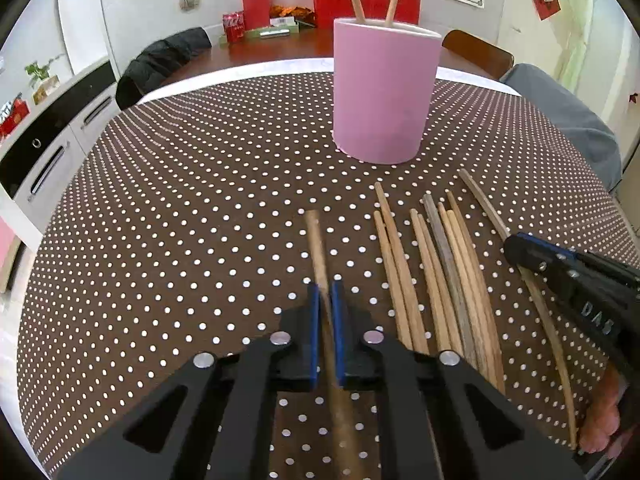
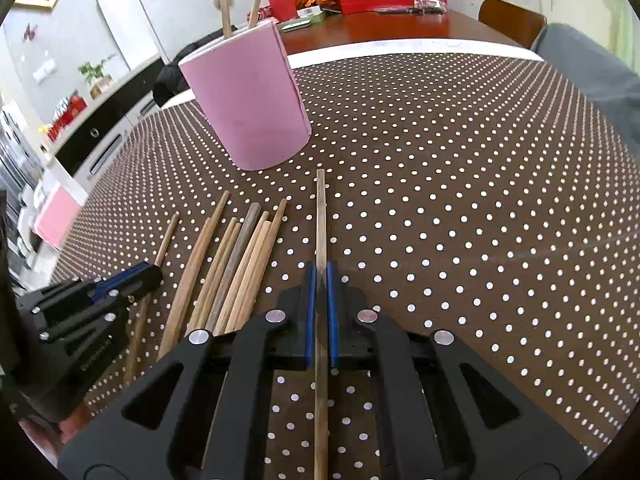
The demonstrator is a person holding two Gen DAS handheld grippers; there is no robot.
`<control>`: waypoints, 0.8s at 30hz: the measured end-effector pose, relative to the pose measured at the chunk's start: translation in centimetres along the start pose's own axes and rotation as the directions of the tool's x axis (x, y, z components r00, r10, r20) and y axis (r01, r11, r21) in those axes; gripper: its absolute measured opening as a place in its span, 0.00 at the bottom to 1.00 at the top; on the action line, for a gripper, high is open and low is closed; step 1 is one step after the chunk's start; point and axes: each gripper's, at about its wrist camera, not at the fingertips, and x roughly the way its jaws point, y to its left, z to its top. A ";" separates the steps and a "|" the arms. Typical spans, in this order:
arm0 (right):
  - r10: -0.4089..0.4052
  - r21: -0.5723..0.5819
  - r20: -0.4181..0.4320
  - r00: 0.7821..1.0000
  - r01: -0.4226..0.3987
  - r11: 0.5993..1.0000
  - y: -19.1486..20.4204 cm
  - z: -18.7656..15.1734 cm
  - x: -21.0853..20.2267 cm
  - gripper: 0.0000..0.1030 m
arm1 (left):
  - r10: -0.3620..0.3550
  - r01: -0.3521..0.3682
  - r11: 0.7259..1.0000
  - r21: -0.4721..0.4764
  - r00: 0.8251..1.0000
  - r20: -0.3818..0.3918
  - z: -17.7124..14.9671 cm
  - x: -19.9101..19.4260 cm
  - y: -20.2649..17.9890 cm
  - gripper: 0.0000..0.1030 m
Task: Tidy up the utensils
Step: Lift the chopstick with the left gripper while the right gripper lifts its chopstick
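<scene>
A pink cup (image 1: 384, 92) stands on the dotted tablecloth with two chopsticks upright in it; it also shows in the right wrist view (image 2: 250, 104). Several wooden chopsticks (image 1: 440, 280) lie side by side in front of it, also seen in the right wrist view (image 2: 232, 276). My left gripper (image 1: 326, 292) is shut on one chopstick (image 1: 316, 248) at the left of the row. My right gripper (image 2: 320, 272) is shut on a thin chopstick (image 2: 321, 216) at the right of the row. The right gripper also shows in the left wrist view (image 1: 520, 248).
The brown dotted tablecloth (image 1: 200, 200) covers a round table. A wooden table (image 1: 280, 46) with red boxes and a can stands behind. Chairs (image 1: 476, 52) stand at the far edge. White cabinets (image 1: 52, 144) stand at the left.
</scene>
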 end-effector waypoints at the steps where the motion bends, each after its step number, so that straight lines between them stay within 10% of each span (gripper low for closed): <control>1: -0.008 -0.001 -0.004 1.000 0.008 1.000 0.1 0.1 0.0 0.05 | -0.022 0.022 1.000 -0.008 1.000 -0.005 0.1 0.0 0.1 0.06; 24: -0.047 -0.050 0.224 0.973 0.059 0.997 2.7 3.6 -7.9 0.05 | -0.153 0.172 0.985 -0.031 0.934 0.323 3.5 -8.8 -0.6 0.06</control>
